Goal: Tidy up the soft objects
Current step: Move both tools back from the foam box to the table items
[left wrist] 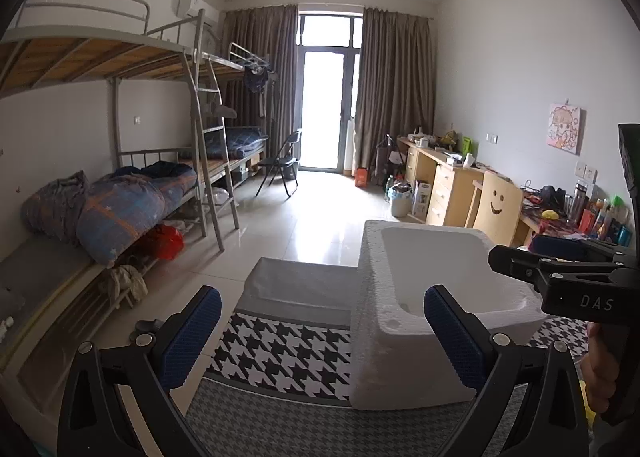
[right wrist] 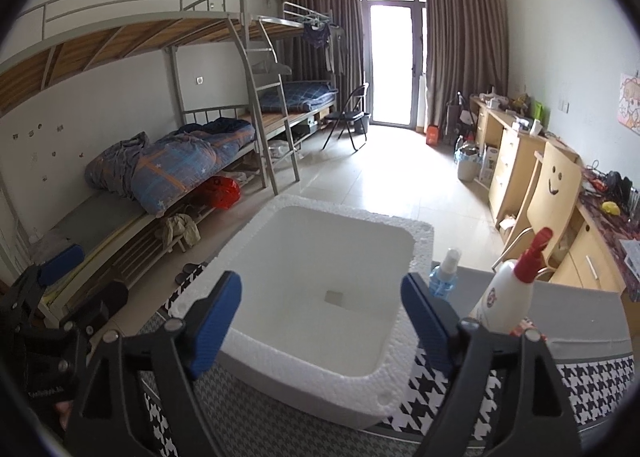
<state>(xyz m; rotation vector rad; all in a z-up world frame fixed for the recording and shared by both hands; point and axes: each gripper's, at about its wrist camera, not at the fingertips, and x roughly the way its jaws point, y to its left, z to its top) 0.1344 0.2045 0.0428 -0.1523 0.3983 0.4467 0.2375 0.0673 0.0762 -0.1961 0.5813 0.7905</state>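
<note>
- Along the left wall stand grey metal bunk beds [right wrist: 224, 69], with a rumpled blue patterned quilt [right wrist: 176, 165] heaped on the nearest lower bunk.
- The left hand-held gripper [left wrist: 322, 341] hovers over a black-and-white houndstooth cloth [left wrist: 280, 357] that covers the desk; its blue-padded jaws stand wide apart with nothing between them.
- A white foam box, rectangular and open-topped [right wrist: 320, 277], sits on that cloth. In the left wrist view it lies just right of centre; in the right wrist view it fills the middle.
- On the bottom of the box lies a small flat grey square [right wrist: 335, 297]; what it is cannot be told.
- The right hand-held gripper [right wrist: 320, 321] is poised above the near rim of the box, jaws spread wide, gripping nothing.
- Just right of the box stands a small clear blue spray bottle [right wrist: 444, 277], and beside it a white spray bottle with a red trigger top [right wrist: 508, 297].
- Wooden drawers and a chair with a smiley face [right wrist: 554, 185] line the right wall.
</note>
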